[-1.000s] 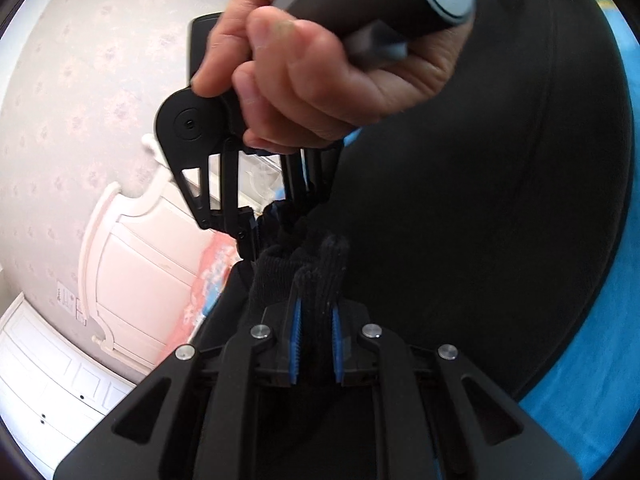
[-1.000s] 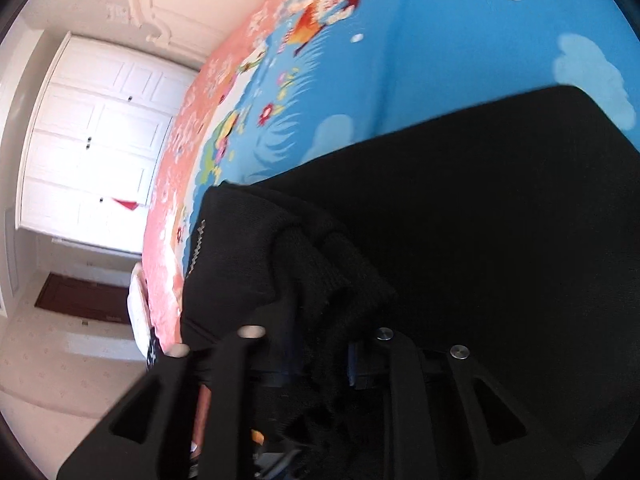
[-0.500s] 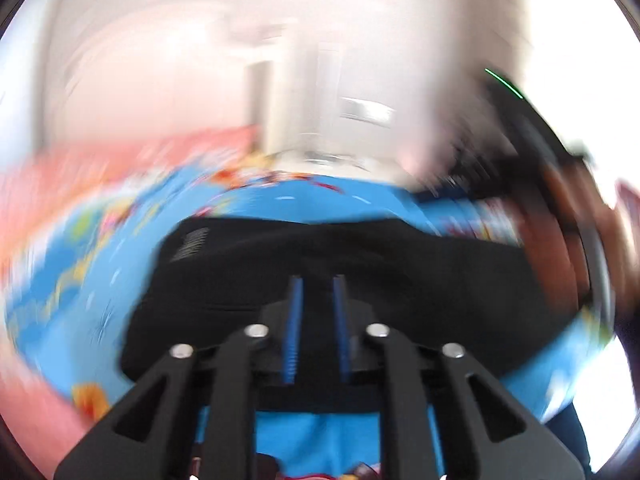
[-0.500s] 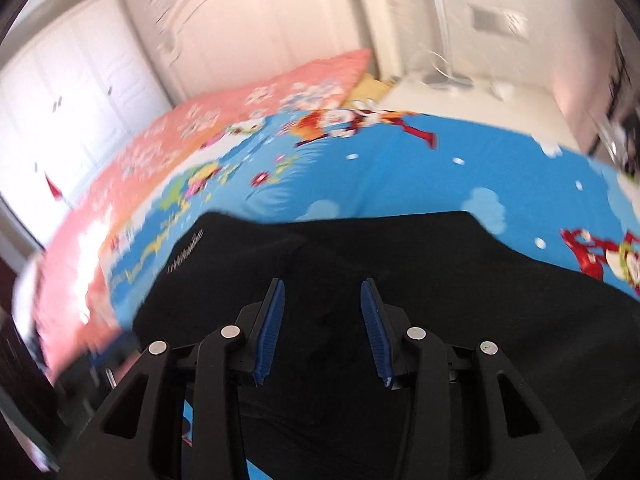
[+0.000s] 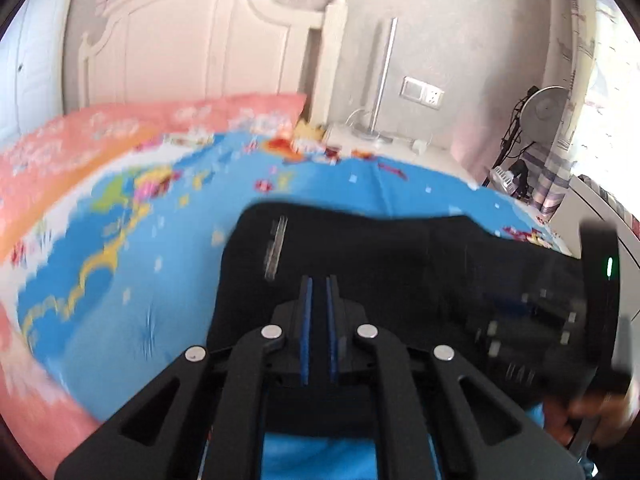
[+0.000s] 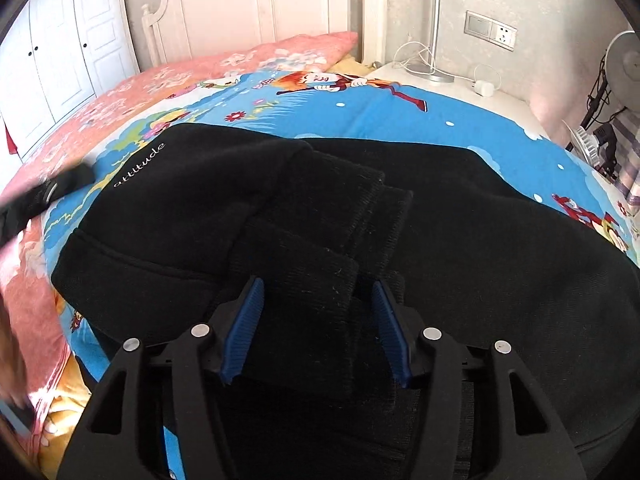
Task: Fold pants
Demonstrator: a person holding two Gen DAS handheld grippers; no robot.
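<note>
Black pants, folded, lie flat on a blue cartoon-print bedsheet; ribbed cuffs are stacked on top near the middle, and white lettering sits near the left edge. Right gripper: blue-padded fingers spread wide to either side of the cuffs, gripping nothing. Left gripper: pads drawn to a narrow slit with no cloth between them, over the near edge of the pants; pink pillow and white headboard lie beyond.
</note>
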